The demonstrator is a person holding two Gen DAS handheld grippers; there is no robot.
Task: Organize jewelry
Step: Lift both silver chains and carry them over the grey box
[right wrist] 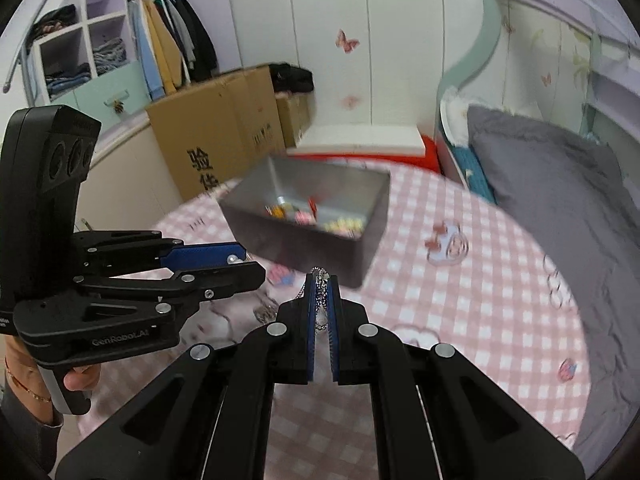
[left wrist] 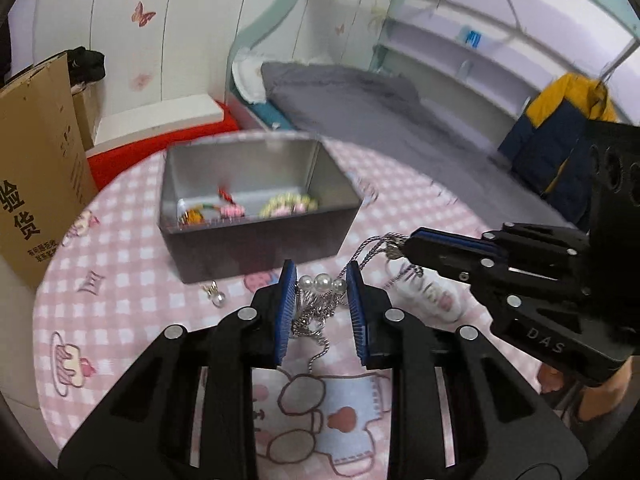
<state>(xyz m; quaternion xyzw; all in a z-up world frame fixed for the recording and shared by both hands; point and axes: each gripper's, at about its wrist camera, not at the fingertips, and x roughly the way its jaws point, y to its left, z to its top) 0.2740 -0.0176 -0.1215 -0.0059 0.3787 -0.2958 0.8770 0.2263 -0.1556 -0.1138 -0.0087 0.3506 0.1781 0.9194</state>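
A necklace of pearls [left wrist: 322, 281] and tangled silver chain [left wrist: 312, 316] hangs above the pink checked table [left wrist: 120, 320]. My left gripper [left wrist: 321, 267] is shut on it, with the pearls pressed between the blue pads. My right gripper [left wrist: 407, 242] comes in from the right, shut on the silver chain [left wrist: 374, 252], which runs down to the pearls. In the right wrist view the chain [right wrist: 320, 314] sits between the right gripper's [right wrist: 320, 278] shut pads, and the left gripper [right wrist: 250, 264] is at the left. An open grey tin [left wrist: 256, 240] just behind holds several colourful pieces.
A small pearl earring [left wrist: 216, 297] lies on the cloth in front of the tin's left corner. A cardboard box [left wrist: 36, 184] stands left of the table. A bed with a grey blanket [left wrist: 360, 104] lies behind. A person's hand [right wrist: 80, 380] grips the left tool.
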